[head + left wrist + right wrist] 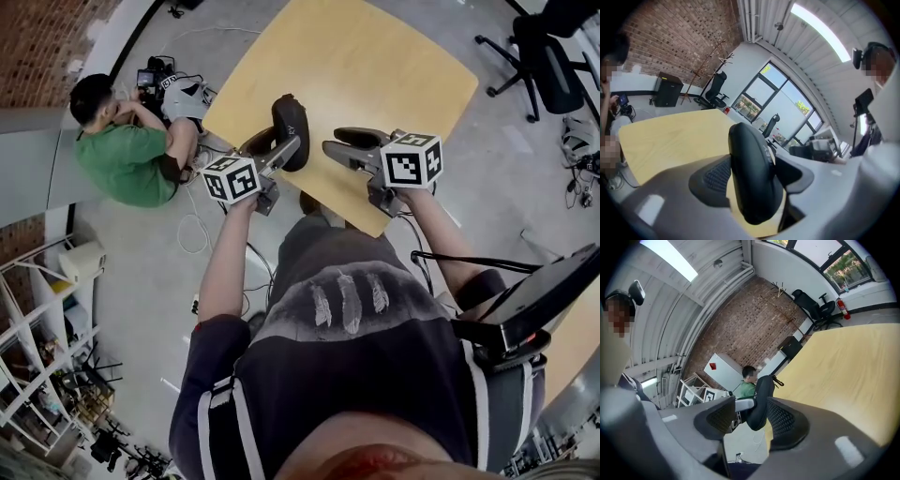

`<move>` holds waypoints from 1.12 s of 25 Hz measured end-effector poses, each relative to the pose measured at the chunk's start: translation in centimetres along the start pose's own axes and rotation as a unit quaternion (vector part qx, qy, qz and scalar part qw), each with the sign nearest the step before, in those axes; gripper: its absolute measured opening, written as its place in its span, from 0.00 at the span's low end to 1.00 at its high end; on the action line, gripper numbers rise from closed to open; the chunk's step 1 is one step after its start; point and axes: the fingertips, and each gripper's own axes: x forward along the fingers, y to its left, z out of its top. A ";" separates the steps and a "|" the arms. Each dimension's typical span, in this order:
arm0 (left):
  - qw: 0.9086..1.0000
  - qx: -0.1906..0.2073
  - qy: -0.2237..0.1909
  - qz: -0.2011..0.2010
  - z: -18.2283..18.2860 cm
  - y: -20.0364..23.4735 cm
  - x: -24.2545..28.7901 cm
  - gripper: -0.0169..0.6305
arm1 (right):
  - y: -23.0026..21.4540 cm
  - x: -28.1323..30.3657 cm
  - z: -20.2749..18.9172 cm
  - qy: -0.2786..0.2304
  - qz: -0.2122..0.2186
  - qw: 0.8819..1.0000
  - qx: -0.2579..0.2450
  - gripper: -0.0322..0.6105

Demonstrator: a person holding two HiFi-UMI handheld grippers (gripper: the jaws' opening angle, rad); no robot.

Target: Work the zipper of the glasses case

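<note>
Closest to us, the left gripper [757, 180] has its jaws clamped on the glasses case [290, 127], w/ one textured pad on each broad side. The case is black & oval, stood on end, held over the near edge of the worktop [356, 66]. Just beside it, the right gripper [751, 414] has its jaws apart w/ nothing btwn them. In the right gripper view we see the case just past their tips, w/ a small dark tab [781, 381] sticking out at its upper end; zip pull or clip, we can't tell. The worktop is pale wood w/ rounded corners. Beyond it, a person in a green top [120, 161] sits on the floor by some cables. A black office chair [548, 66] stands far right, and there's a brick wall [670, 42] in the bkgd.
</note>
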 end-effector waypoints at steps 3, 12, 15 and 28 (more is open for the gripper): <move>0.999 0.039 0.008 -0.014 -0.3 -1.9 -0.6 0.47 | -0.2 1.4 0.6 0.002 0.015 1.000 0.026 0.44; 0.992 0.108 0.011 -0.070 -0.4 -7.2 -2.0 0.47 | 0.3 4.5 -0.4 0.013 0.059 0.992 0.114 0.64; 0.988 0.130 0.023 -0.079 -1.1 -8.3 -1.9 0.48 | 1.5 4.6 -0.1 0.000 0.089 0.990 0.110 0.44; 0.982 0.027 0.018 -0.186 -1.8 -9.1 -3.0 0.49 | 4.7 5.3 0.2 0.028 0.123 0.991 0.035 0.44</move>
